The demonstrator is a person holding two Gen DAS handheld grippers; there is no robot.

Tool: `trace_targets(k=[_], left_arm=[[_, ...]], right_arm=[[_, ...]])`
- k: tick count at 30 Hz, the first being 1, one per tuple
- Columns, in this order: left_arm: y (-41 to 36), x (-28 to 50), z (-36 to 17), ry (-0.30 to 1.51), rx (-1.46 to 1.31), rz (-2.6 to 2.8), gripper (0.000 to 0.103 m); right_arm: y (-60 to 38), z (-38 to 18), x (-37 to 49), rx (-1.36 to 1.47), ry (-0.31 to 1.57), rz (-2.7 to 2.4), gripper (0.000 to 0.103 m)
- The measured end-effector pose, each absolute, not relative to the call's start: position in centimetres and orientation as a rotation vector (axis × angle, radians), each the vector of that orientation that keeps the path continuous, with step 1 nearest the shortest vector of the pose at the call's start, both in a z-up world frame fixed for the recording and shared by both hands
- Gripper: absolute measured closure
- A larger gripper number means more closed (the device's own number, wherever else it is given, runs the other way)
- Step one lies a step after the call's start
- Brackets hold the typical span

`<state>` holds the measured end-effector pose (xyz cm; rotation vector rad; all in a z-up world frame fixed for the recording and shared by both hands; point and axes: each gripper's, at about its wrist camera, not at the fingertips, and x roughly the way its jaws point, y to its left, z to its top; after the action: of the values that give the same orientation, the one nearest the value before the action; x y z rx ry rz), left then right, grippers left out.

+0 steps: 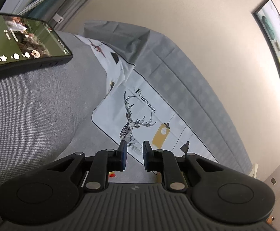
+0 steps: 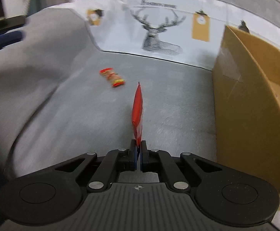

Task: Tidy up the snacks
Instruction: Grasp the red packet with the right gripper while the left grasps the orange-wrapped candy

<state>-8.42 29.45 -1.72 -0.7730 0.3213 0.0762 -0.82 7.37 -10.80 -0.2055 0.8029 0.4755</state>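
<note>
My right gripper [image 2: 138, 144] is shut on the bottom edge of a thin red snack packet [image 2: 137, 109], which sticks up edge-on above the grey sofa seat [image 2: 168, 100]. A second red and yellow snack packet [image 2: 112, 77] lies flat on the seat, further off to the left. An open cardboard box [image 2: 242, 96] stands close on the right, with something printed lying inside it. My left gripper [image 1: 134, 146] hangs over the sofa with its pads a little apart and nothing between them. A scrap of a red and yellow packet [image 1: 112, 174] shows beneath it.
A white cushion with a deer print [image 1: 136, 115] leans on the sofa back [image 1: 178, 67]. The same cushion [image 2: 159, 32] lies behind the seat in the right wrist view. A phone [image 1: 24, 42] with a lit screen rests on the grey armrest. A framed picture [image 1: 278, 57] hangs on the wall.
</note>
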Motion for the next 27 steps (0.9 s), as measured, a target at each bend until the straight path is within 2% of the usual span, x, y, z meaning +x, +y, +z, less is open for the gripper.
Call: trace_targets(k=[4,5,7,8,10,11,12,15,21,24,27], left_arm=[[29.3,-8.0,-1.8,0.337,-0.776,0.081,0.086],[29.0,-7.9,-1.8,0.341,-0.768,0.081,0.086],[28.3,-7.3,-1.6,0.35,-0.741,0.077,0.086],[27.9,-7.2,-1.5,0.355,-0.728,0.075,0.086],[27.1,-6.8,-1.4,0.363,-0.705,0.072,0.086],[26.7,-6.6,-1.4,0.366,-0.696,0.071,0.086],[26.3,-6.4,-1.3,0.368,-0.691,0.07,0.085],[25.3,-6.0,-1.1,0.373,-0.673,0.067,0.085],[23.7,-5.8,-0.9,0.389,-0.604,0.075,0.081],[23.6,-5.6,-1.5,0.414,-0.581,0.091,0.079],[23.8,-5.4,-1.7,0.417,-0.581,0.098,0.079]], right_arm=[[5.9,-10.7,-1.4,-0.165,0.81,0.523,0.099],[5.4,-11.1,-1.1,-0.13,0.82,0.537,0.095],[4.4,-12.1,-0.3,-0.029,0.871,0.551,0.095],[3.9,-12.7,0.2,0.032,0.904,0.551,0.09],[3.3,-13.1,0.3,0.076,0.91,0.518,0.072],[3.3,-13.0,0.2,0.065,0.892,0.493,0.055],[3.5,-12.9,0.0,0.047,0.868,0.468,0.044],[4.3,-12.6,-0.4,-0.03,0.811,0.473,0.036],[5.4,-13.0,-0.1,-0.144,0.774,0.476,0.034],[6.4,-12.4,-0.7,-0.134,0.833,0.671,0.035],[7.2,-11.3,-2.5,-0.174,0.794,0.765,0.035]])
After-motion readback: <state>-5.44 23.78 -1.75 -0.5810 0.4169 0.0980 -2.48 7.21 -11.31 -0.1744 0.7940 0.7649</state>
